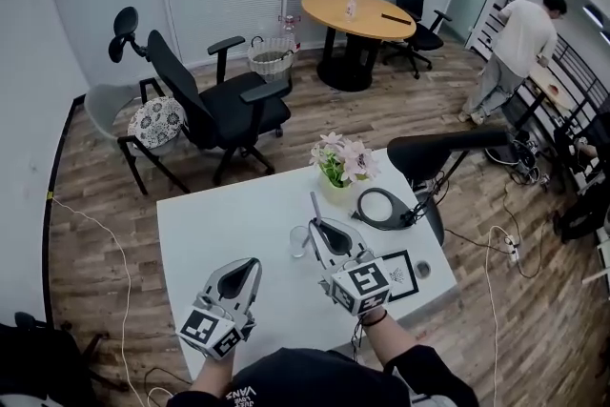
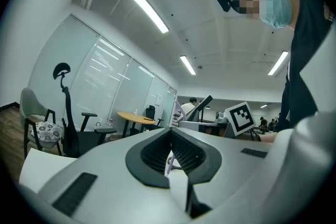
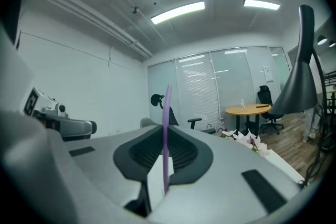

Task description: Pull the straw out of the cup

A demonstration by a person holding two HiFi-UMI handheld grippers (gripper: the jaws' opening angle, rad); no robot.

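The right claw (image 1: 322,229) is pinched narrow on the purple straw (image 3: 166,113), which stands upright between its pads with a good length sticking out above. The clear cup (image 1: 299,244) sits on the white bench (image 1: 219,224) just beside that claw, on its left. The claw's body hides the straw's lower end from above, so I cannot tell whether it has cleared the rim.

That hidden end is the worry. Nothing is steadying the cup: the left claw (image 1: 250,267) is closed on nothing and sits well apart from it, nearer the person. If the tip is below the rim and the claw goes sideways before it goes up, the straw would likely catch the inside wall and tip the cup or drag it across the bench. A glass that light probably would not resist much.

The grip is the other weak point. The pads hold a thin, smooth tube along a narrow line, so a snag at the rim could make the straw slide down through them or swing out of upright. A harder squeeze might kink it.

There is also little room beyond the cup. The vase of flowers (image 1: 341,159) and the desk lamp (image 1: 446,148) stand close on the far side, and a wide swing that way could knock the blooms.
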